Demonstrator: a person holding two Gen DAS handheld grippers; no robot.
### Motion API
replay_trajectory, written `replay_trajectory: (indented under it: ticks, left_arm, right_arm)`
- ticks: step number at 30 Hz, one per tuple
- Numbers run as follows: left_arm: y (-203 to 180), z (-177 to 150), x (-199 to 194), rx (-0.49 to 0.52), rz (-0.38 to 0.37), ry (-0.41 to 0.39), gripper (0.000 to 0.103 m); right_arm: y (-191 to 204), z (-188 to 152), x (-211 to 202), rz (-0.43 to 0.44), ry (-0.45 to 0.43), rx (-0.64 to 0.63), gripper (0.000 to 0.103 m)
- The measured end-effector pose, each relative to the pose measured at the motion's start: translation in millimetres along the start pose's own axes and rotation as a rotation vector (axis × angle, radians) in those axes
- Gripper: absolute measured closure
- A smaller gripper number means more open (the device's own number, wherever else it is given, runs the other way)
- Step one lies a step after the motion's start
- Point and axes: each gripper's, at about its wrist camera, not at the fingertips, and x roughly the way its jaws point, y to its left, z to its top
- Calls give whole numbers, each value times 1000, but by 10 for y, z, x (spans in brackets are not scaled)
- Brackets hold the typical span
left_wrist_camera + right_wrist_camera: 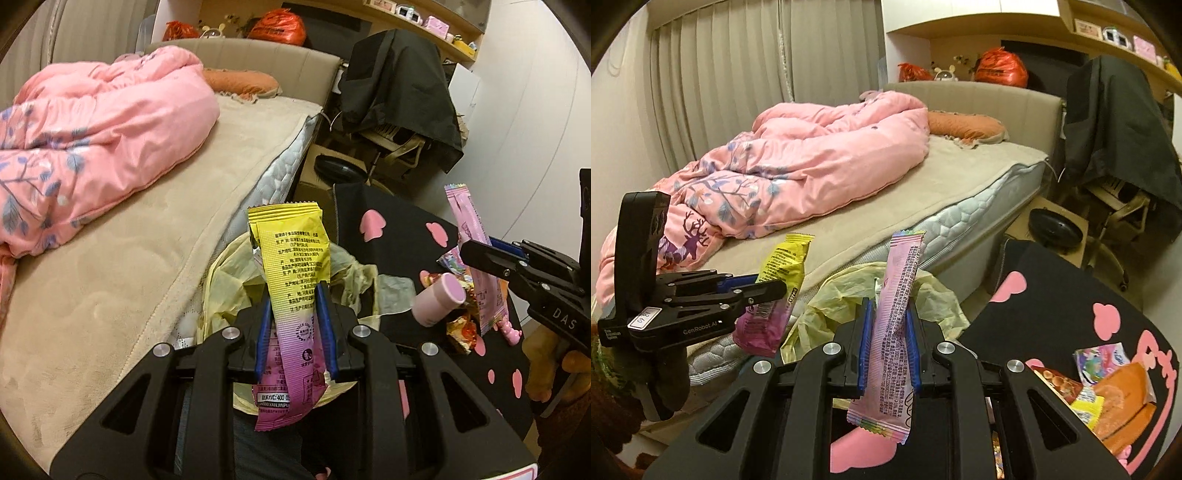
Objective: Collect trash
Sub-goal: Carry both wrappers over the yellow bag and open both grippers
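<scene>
My left gripper (291,295) is shut on a yellow and purple snack wrapper (291,266), held upright over a bin lined with a pale yellow bag (229,284). My right gripper (888,310) is shut on a pink snack wrapper (895,321), also above the yellow bag (849,295). Each gripper shows in the other view: the right gripper (461,249) with its pink wrapper (476,266) at the right, the left gripper (785,286) with its yellow wrapper (775,288) at the left.
A black round table with pink shapes (391,236) holds more wrappers (1108,391) and a pink bottle (439,299). A bed (129,258) with a pink quilt (812,162) lies beside the bin. A chair draped in dark cloth (399,88) stands behind.
</scene>
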Motion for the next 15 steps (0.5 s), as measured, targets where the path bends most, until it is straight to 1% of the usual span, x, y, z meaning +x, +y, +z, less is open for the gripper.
replay_trajectory:
  ticks: [7, 15]
  left_arm:
    - [119, -49, 274, -24, -6, 40, 81]
    - [241, -42, 680, -65, -26, 92, 81]
  right_arm:
    - [-52, -15, 371, 34, 64, 22, 86]
    - [-157, -66, 981, 92, 160, 86, 86]
